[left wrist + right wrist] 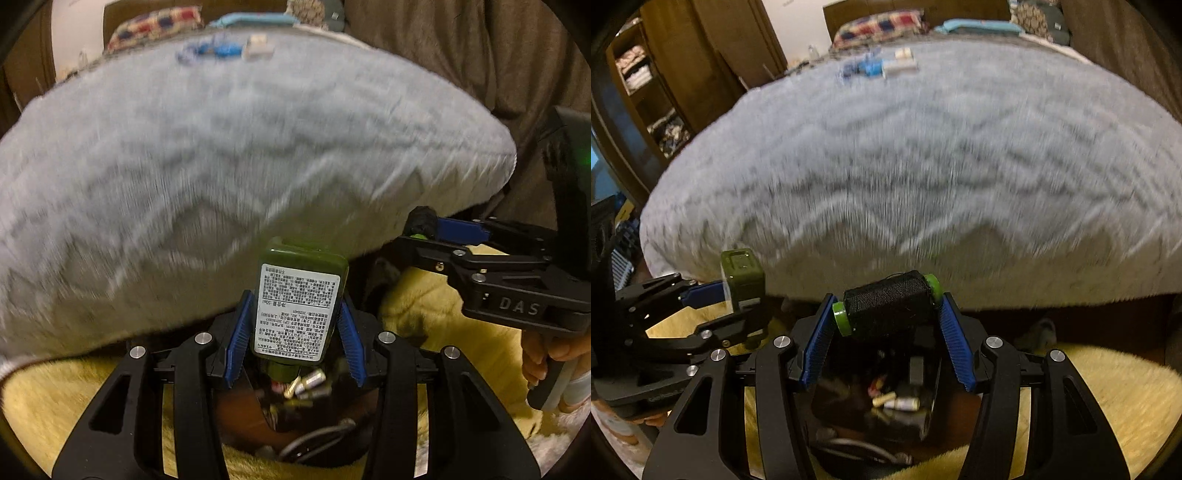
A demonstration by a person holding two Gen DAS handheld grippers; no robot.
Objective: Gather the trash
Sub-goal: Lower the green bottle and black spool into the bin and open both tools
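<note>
The left gripper [295, 325] clamps a green rectangular plastic bottle [299, 306]; the right gripper [886, 325] clamps a black thread spool with green ends [888, 306], both just off the fluffy grey bed's [923, 166] near edge.

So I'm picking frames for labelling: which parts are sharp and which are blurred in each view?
Left wrist view: the green bottle in the left tongs is sharp, its label print crisp; the grey blanket is motion-smeared. Right wrist view: the black thread spool in the right tongs is sharp; blanket streaked, fisheye bulging it; warm, dim light.
</note>
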